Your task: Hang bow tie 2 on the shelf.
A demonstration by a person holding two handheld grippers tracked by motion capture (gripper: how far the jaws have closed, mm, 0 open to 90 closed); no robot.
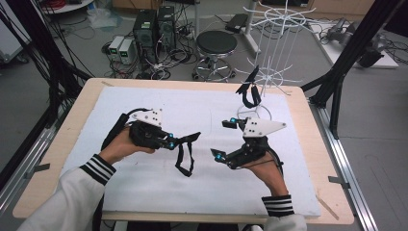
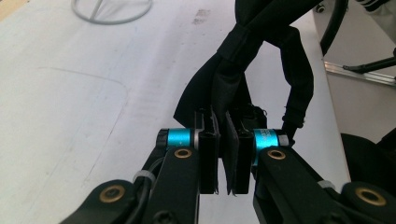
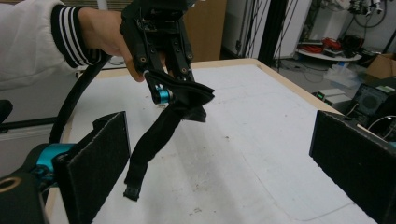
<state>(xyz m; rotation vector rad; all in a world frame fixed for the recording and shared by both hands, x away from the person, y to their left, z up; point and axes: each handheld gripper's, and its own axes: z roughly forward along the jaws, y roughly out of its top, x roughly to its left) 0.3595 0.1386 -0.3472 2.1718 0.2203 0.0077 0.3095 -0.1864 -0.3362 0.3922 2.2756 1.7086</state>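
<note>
In the high view the left gripper (image 1: 168,142) sits at about nine o'clock from the middle of the white mat (image 1: 144,187), pinching a black strap (image 1: 185,154) whose loop hangs down toward six o'clock from the jaws, above the mat. The left gripper view shows the two pads pressed on a flat fold of that strap (image 2: 247,60), which rises toward one o'clock and curls back down at the right. The right gripper (image 1: 223,139) sits at about three o'clock from the mat's middle, its jaws spread wide with nothing between them, well apart from the strap. In the right gripper view, the left gripper (image 3: 163,86) hangs at eleven o'clock with the strap (image 3: 154,140) drooping toward seven o'clock, its buckled end just above the mat. A white wire rack (image 1: 269,77) stands at one o'clock on the mat's far edge, with a second black strap (image 1: 250,94) hanging on it.
</note>
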